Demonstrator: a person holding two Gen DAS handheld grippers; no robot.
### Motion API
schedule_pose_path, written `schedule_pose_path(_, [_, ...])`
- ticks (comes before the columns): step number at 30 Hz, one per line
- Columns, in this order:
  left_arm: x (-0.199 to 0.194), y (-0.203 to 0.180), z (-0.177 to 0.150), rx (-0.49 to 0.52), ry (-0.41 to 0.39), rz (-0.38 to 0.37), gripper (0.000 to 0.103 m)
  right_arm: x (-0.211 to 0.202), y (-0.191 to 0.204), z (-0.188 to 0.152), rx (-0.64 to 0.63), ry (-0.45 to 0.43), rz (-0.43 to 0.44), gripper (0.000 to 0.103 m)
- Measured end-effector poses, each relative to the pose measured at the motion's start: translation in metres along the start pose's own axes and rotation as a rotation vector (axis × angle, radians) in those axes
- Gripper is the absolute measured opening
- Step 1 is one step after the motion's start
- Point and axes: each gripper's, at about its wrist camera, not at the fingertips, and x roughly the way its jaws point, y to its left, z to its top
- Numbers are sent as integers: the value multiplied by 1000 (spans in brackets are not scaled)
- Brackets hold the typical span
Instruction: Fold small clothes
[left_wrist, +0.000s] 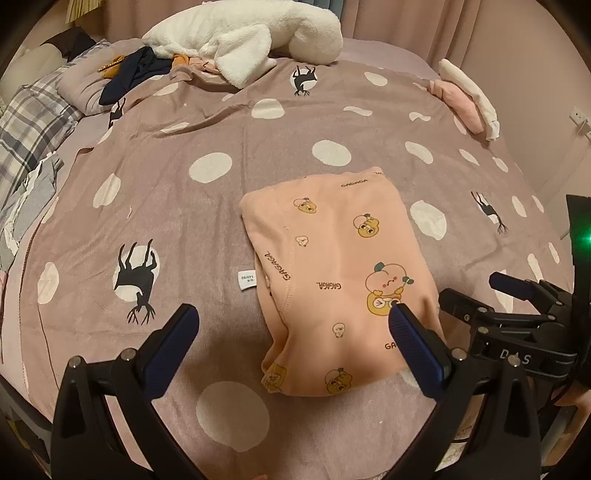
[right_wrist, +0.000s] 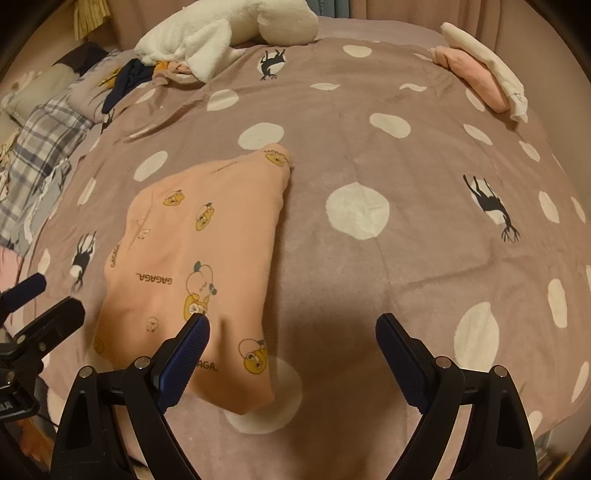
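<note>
Far left edge of the bed: plaid bedding and rumpled grey cloth beside it. Mauve blanket with white dots and black deer figures covers the bed surface.

Left gripper: jaws spread wide, nothing between the pads, hanging above the blanket. Its left blue fingertip is over bare blanket; its right fingertip overlaps the near part of the garment in the view, contact cannot be told.

Centre: folded peach garment, cartoon print and "GAGAGA" lettering, lying flat on the blanket in a compact rectangle. Small white label pokes out at its left edge.

Right gripper: jaws wide, empty. Left fingertip over the garment's near right portion; right fingertip over plain blanket. Garment sits left of centre in the right wrist view.

Far end: white fluffy item with dark clothing heaped beside it. Far right: folded pink and white pieces stacked together.
</note>
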Motion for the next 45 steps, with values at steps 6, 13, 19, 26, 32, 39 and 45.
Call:
schedule_pose_path(6, [2,-1,-1,2,22,0,103,0,-1,0,-5,-1,-8,91])
schedule_pose_path(13, [3,-3,-3,17,10,34,103,0,-1,-1,-8,5,-4,91])
schedule_pose_path(19, [4,-3,-3,20,24,40,103,1,0,0,-16,7,-11,91])
schedule_pose_path(26, [5,-3,-4,23,26,41,103,0,4,-2,-22,7,-1,91])
schedule_pose_path(32, [6,-3,-4,27,30,44,103,0,6,-2,-28,6,-6,91])
schedule_pose_path(39, [8,-4,-4,30,34,42,103,2,6,-2,-28,13,6,91])
schedule_pose_path(45, [10,-5,-5,32,42,39,103,1,7,-2,-29,16,12,91])
